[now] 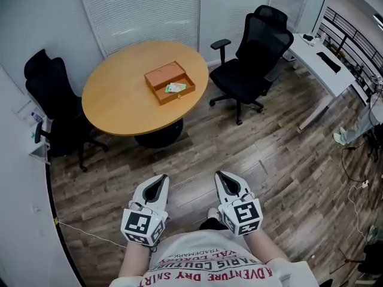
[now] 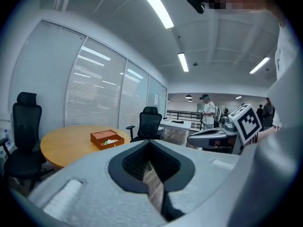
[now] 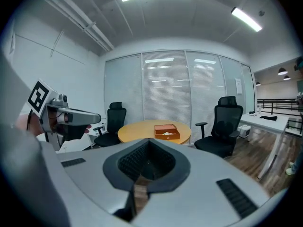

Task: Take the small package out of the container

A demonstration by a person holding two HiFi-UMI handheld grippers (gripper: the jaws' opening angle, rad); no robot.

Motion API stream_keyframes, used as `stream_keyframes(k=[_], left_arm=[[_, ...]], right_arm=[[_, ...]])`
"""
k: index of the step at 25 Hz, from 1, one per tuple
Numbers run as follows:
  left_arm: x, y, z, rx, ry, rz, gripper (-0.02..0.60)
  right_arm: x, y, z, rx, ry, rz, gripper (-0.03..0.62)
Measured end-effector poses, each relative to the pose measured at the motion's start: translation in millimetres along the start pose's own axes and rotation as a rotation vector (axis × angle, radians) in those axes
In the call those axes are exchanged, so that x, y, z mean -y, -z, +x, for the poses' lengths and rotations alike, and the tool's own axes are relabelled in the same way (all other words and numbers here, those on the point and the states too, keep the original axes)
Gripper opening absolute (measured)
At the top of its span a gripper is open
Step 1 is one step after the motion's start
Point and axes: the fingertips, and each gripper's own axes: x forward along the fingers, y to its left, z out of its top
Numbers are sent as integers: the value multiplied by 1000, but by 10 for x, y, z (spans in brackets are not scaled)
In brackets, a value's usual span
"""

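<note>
An orange box (image 1: 163,75) with its drawer pulled out sits on the round wooden table (image 1: 119,103). A small green-and-white package (image 1: 176,88) lies in the drawer. Far from the table, close to the person's body, my left gripper (image 1: 160,179) and right gripper (image 1: 224,177) are side by side, both shut and empty. In the left gripper view the box (image 2: 106,136) and package (image 2: 111,141) are small and far beyond the jaw tips (image 2: 150,143). The right gripper view has the box (image 3: 166,129) straight ahead, past its shut tips (image 3: 150,141).
Black office chairs stand left of the table (image 1: 51,100) and right of it (image 1: 254,58). A white desk (image 1: 323,64) runs along the right wall. Wooden floor (image 1: 197,154) lies between me and the table. A person (image 2: 208,111) stands far back in the left gripper view.
</note>
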Motion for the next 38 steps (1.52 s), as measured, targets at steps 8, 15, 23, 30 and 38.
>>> stream_keyframes(k=[8,15,23,30,38], left_arm=[[308,-173,1122,-7,-60,-10,8],[226,-196,1619,-24,-98,-29,8],[-266,-193,2302,-29,-99,-29,8],[-1080,-438,3114,-5,-115,-58,8],[-2127,-785,3855,13,-160,-56,8]], right_arm=[[1196,-62,354,-37,-48,-12,6],[1652,-107,728,-56,-85,-35,6],[1981,-181,1451,-64,-94,-56,6],[2278,-483,2543,-92,-115,-85,6],[2459,-947,3858,-90,-161,-90,6]])
